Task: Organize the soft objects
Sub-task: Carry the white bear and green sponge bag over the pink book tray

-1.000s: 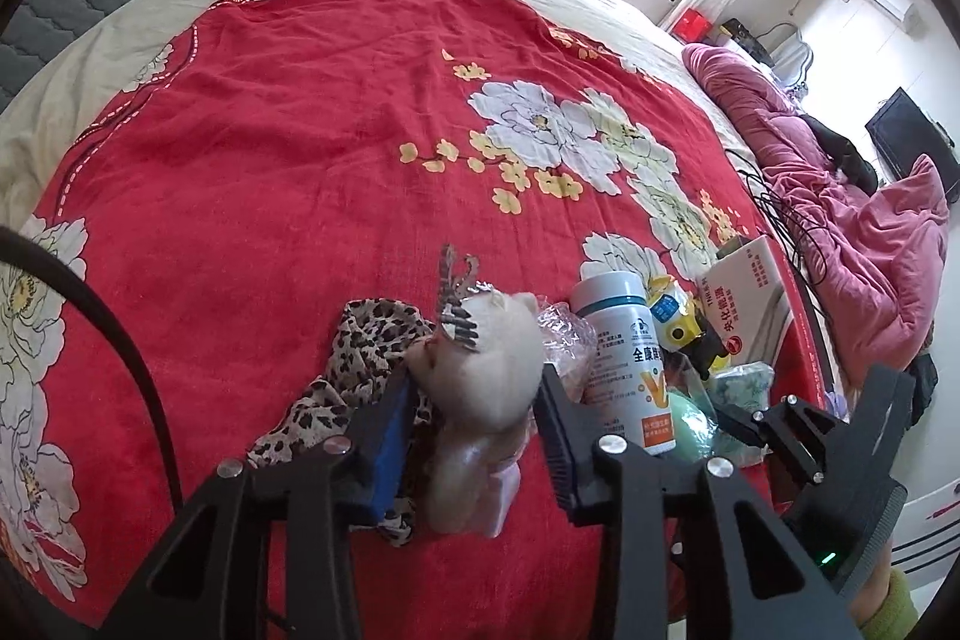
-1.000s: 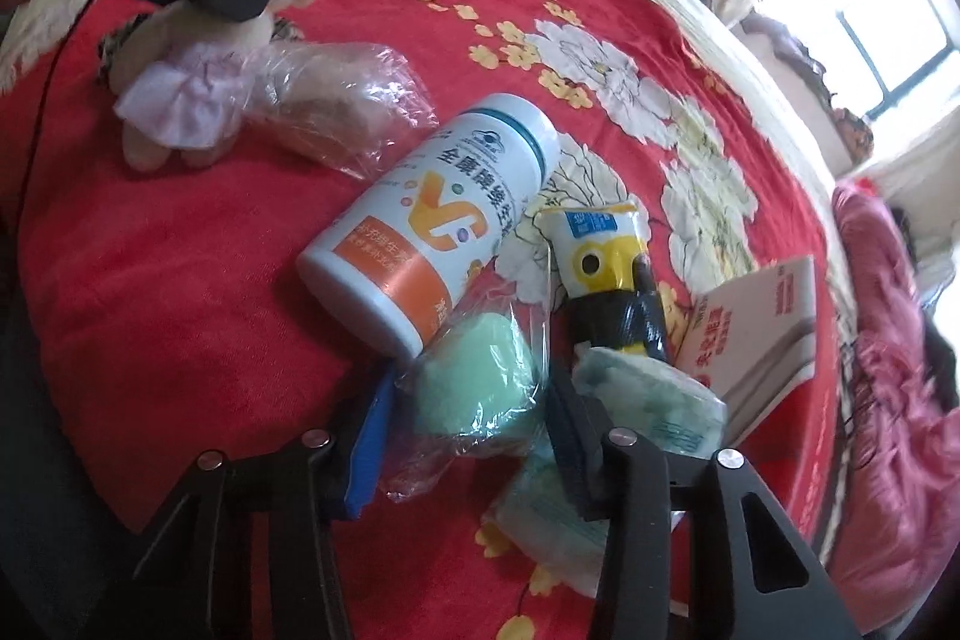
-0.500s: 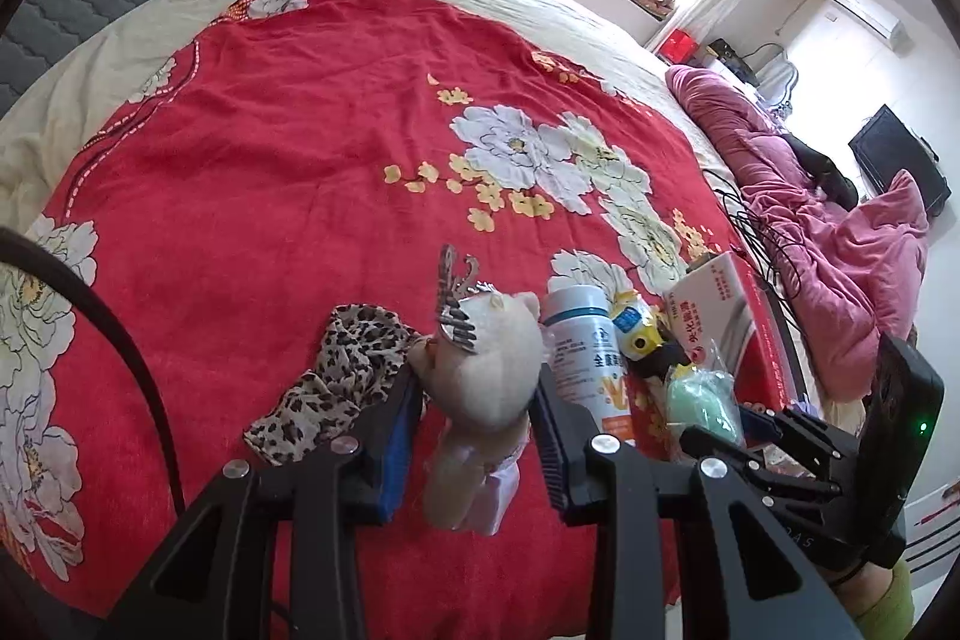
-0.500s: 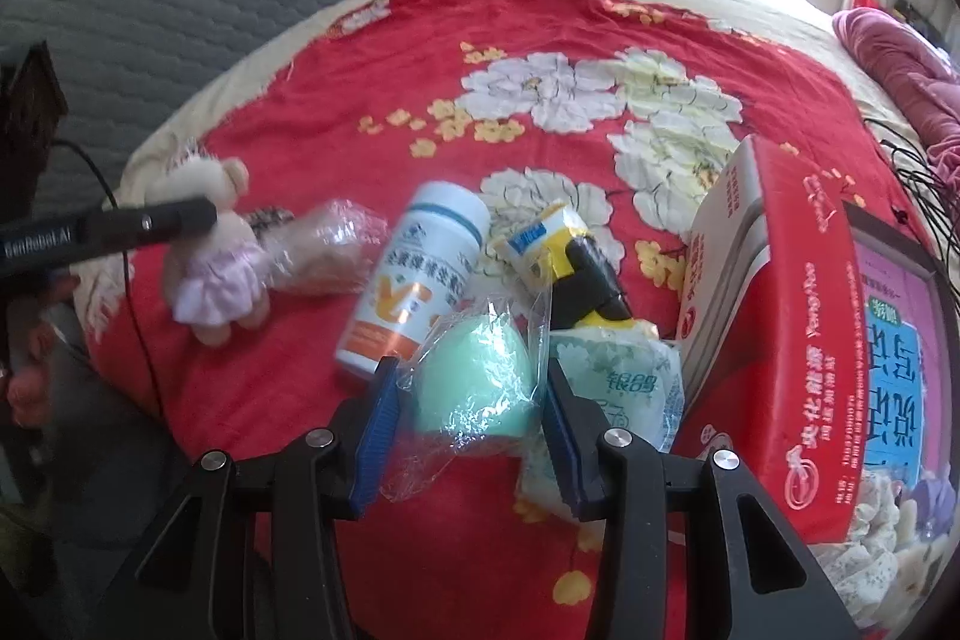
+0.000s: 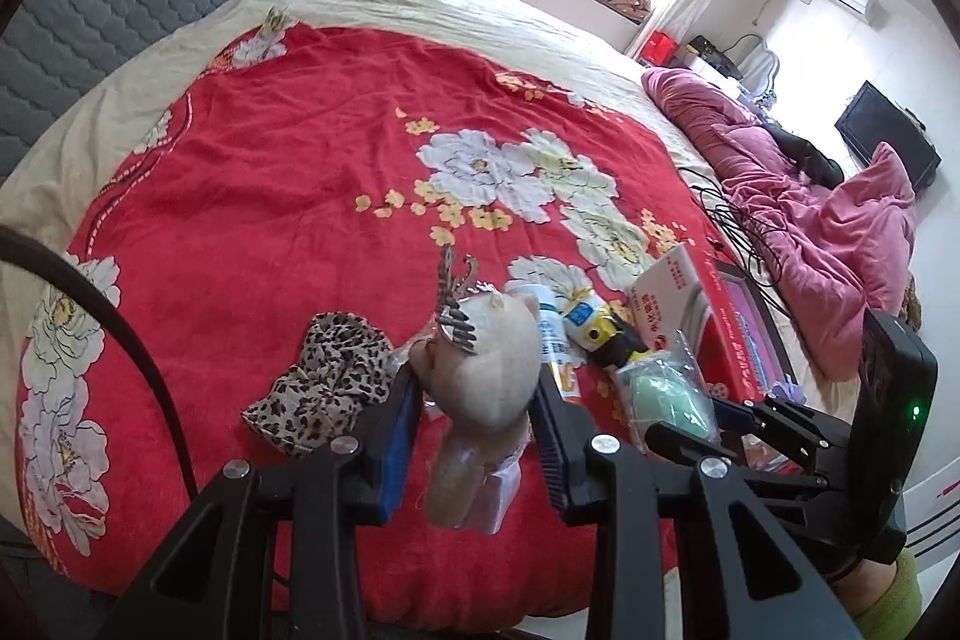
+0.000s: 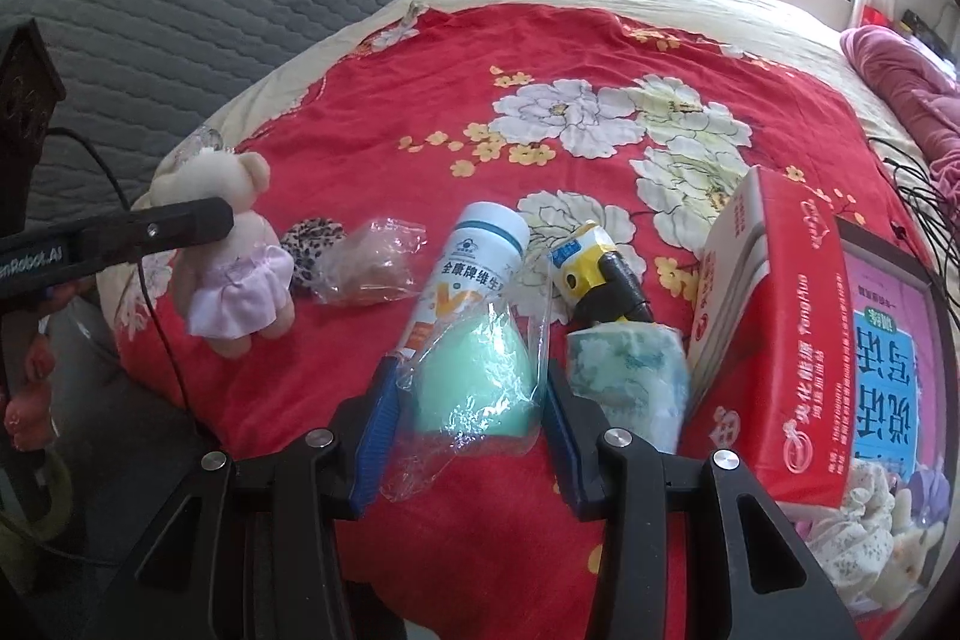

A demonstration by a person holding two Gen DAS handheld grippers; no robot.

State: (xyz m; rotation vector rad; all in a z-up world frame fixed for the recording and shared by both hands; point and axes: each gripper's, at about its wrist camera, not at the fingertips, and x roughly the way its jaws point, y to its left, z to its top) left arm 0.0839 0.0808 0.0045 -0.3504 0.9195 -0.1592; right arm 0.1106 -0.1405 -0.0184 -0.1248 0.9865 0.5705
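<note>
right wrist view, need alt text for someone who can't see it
The right claw grips a green sponge in a clear bag above a red flowered blanket. At left the other claw holds a small teddy bear in a pink skirt; a white bottle, tissue pack and red box lie nearby.

Bottle (image 6: 474, 268) between bag (image 6: 369, 265) and, seemingly, tube (image 6: 600, 274).
</note>
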